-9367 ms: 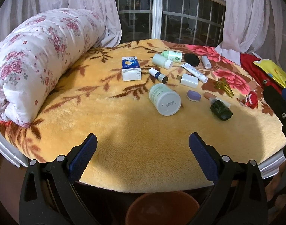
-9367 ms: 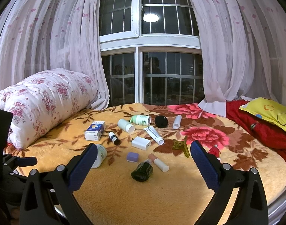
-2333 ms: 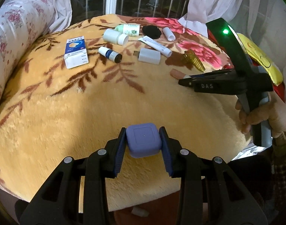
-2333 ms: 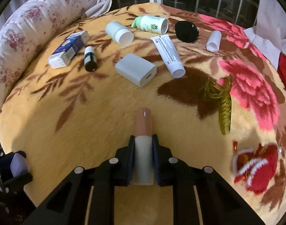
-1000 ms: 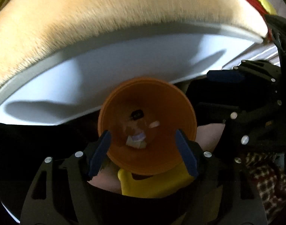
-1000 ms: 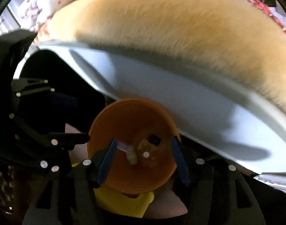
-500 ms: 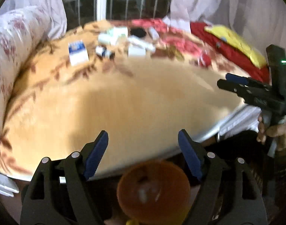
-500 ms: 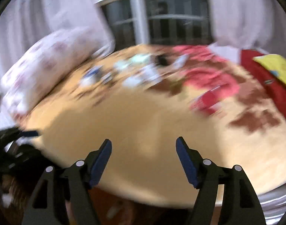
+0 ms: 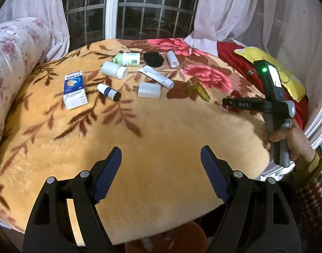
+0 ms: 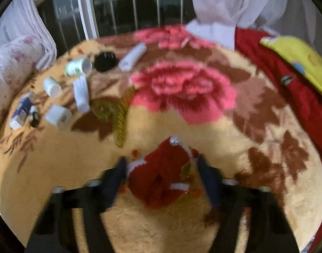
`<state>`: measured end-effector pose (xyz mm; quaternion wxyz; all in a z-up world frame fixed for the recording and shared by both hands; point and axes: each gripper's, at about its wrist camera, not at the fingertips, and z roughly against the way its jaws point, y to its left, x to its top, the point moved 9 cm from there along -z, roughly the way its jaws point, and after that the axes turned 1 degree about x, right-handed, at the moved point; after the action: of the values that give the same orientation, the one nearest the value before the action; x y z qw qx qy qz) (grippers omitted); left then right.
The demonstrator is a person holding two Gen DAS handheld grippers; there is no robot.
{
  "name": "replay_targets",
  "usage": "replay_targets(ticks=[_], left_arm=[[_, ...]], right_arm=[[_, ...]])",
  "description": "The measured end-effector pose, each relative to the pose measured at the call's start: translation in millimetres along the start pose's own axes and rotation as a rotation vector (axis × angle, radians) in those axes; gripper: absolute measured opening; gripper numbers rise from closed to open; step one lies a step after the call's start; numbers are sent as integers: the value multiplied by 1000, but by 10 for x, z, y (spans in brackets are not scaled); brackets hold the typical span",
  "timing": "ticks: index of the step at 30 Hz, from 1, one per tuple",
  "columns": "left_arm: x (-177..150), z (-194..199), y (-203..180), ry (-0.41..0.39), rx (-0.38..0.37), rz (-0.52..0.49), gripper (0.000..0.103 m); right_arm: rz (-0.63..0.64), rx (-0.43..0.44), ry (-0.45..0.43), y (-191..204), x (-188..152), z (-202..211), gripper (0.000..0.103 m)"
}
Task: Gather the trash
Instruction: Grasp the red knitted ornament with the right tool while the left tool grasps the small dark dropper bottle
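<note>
My left gripper is open and empty above the near part of the yellow floral blanket. My right gripper is open, its jaws on either side of a red plush ornament lying on the blanket; the view is blurred. The right gripper also shows in the left wrist view at the right. Further back lie a blue-and-white box, a small dropper bottle, a white adapter, a white tube and an amber hair clip.
An orange bin with trash in it stands below the bed's near edge. A rolled floral quilt lies at left. Red and yellow pillows lie at right. Windows and curtains stand behind.
Both grippers have let their items fall into the orange bin and risen back over the bed. My right gripper has moved forward around the red ornament.
</note>
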<state>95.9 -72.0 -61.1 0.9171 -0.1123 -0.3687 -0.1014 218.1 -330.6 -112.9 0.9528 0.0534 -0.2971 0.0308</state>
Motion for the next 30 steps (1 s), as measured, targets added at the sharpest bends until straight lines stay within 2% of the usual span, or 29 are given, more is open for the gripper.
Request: replay_targets(ticks=[1, 3, 9, 15, 23, 28, 30], left_arm=[[11, -25, 17, 3, 0, 5, 76], [40, -89, 85, 10, 14, 24, 76], [275, -288, 433, 14, 29, 144, 76], [680, -719, 717, 17, 129, 205, 75], [840, -1398, 1090, 105, 213, 372, 64], [872, -1654, 1242, 130, 288, 402, 59], [891, -1689, 1271, 127, 310, 403, 45]], right_arm=[[-4, 13, 31, -2, -21, -61, 40], [-10, 15, 31, -15, -18, -40, 32], [24, 92, -97, 208, 18, 388, 30], [88, 140, -195, 537, 34, 730, 31], [143, 177, -240, 752, 15, 862, 32], [146, 196, -244, 773, -11, 867, 32], [148, 201, -244, 788, -25, 860, 32]])
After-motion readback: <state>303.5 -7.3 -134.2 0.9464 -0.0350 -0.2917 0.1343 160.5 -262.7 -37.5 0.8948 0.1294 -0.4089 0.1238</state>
